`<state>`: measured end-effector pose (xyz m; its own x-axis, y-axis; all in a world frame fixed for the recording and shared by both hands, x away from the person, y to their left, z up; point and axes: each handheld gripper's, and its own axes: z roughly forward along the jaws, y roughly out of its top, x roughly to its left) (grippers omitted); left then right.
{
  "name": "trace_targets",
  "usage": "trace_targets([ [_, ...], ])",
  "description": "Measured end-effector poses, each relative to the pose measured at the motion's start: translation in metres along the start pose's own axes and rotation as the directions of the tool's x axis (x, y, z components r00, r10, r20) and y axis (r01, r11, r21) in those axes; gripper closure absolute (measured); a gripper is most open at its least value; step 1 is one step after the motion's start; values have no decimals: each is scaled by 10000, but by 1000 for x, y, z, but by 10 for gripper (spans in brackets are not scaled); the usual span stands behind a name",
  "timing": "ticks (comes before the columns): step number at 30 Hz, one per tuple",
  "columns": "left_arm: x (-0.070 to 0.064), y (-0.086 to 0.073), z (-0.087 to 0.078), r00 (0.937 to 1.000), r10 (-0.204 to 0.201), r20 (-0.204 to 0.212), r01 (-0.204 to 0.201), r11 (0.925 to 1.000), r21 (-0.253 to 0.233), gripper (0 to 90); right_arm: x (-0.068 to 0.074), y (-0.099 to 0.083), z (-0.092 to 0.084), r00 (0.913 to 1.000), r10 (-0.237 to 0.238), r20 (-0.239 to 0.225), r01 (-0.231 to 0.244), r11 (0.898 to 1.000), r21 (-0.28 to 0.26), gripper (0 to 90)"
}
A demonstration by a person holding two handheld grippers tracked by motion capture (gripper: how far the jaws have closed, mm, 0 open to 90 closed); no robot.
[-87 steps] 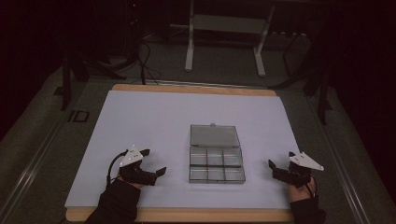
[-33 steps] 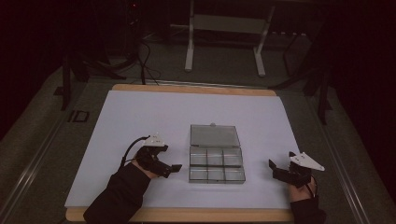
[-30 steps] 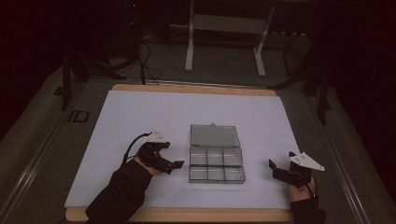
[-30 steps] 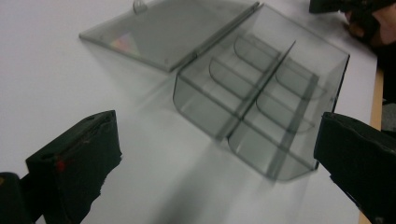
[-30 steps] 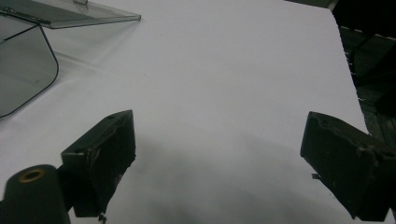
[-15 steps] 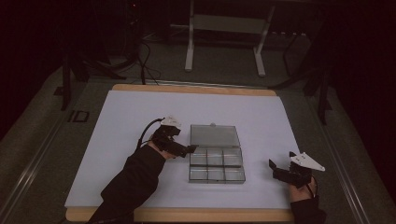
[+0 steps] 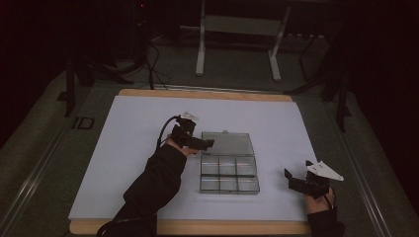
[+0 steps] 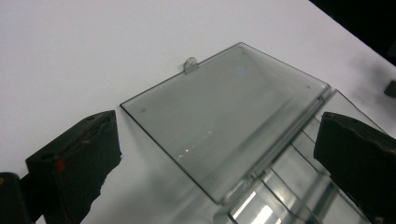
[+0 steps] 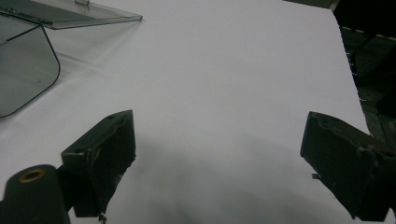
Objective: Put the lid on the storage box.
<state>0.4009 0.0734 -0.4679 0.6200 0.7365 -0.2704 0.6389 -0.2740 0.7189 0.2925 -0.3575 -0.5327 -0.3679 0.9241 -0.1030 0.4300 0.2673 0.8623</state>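
Moved left gripper (image 7: pixel 206 143) up from near table edge to open lid (image 8: pixel 224 116) of clear box (image 7: pixel 228 170) mid-table, jaws spread, nothing grasped yet; right gripper (image 7: pixel 296 178) parked, also spread; lid closing pending.

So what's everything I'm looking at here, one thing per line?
Compartment box: one, clear plastic, six cells that look empty, middle of the sheet toward the person.
Lid: one, clear, hinged to the box's far edge, lying open flat on the sheet.
Sheet: one, white, covering the tabletop.
Table: one, light wood edge around the sheet.
Metal stand: one, pale, on the floor beyond the table.
Cables: several, black, on the floor at far left.
Left claw: one, black, open, at the lid's left edge.
Right claw: one, black, open, right of the box, apart from it.
Sleeves: two, black, entering from the bottom.
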Motion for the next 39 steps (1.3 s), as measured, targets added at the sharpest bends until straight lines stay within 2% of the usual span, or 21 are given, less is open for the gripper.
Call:
trace_targets([
  [4, 6, 0, 10, 9986, -503, -163, 505, 9986, 151, 20, 0, 0, 0, 10000, -10, -15, 10, 10000, 0, 100],
  [5, 8, -1, 13, 9975, -706, -43, 707, 9974, 103, 20, 0, 0, 0, 10000, -10, -14, 10, 10000, 12, 100],
  [9, 12, -2, 26, 9921, -1253, -61, 1254, 9904, 582, 19, 1, 0, 0, 10000, -49, -2, 49, 10000, 8, 101],
  [13, 12, -7, 37, 9918, -1274, -24, 1270, 9868, 1004, 20, 1, 0, 0, 10000, -64, -8, 64, 10000, 4, 101],
  [17, 15, -12, 41, 9890, -1479, -21, 1474, 9844, 964, 86, 2, 0, 0, 9999, -164, 22, 164, 9999, 15, 100],
  [20, 20, -15, 43, 9840, -1777, 105, 1760, 9802, 912, 157, 2, 0, 0, 9998, -186, 36, 186, 9998, 33, 101],
  [24, 23, -20, 45, 9768, -2101, 414, 2058, 9745, 896, 161, 3, 0, 1, 9997, -253, 53, 252, 9997, 62, 101],
  [26, 25, -22, 46, 9706, -2325, 622, 2267, 9700, 879, 171, 3, 0, 1, 9996, -257, 66, 256, 9997, 61, 101],
  [30, 27, -27, 50, 9660, -2467, 770, 2386, 9659, 1006, 180, 3, 0, 1, 9996, -261, 78, 260, 9996, 61, 101],
  [33, 28, -28, 50, 9641, -2486, 929, 2395, 9659, 987, 195, 3, 0, 1, 9996, -262, 94, 262, 9996, 57, 101],
  [38, 25, -29, 51, 9661, -2341, 1087, 2227, 9689, 1079, 242, 3, 0, 1, 9996, -269, 101, 269, 9996, 72, 101],
  [39, 25, -29, 51, 9621, -2412, 1272, 2280, 9674, 1099, 261, 3, 0, 1, 9996, -268, 99, 268, 9996, 87, 101],
])
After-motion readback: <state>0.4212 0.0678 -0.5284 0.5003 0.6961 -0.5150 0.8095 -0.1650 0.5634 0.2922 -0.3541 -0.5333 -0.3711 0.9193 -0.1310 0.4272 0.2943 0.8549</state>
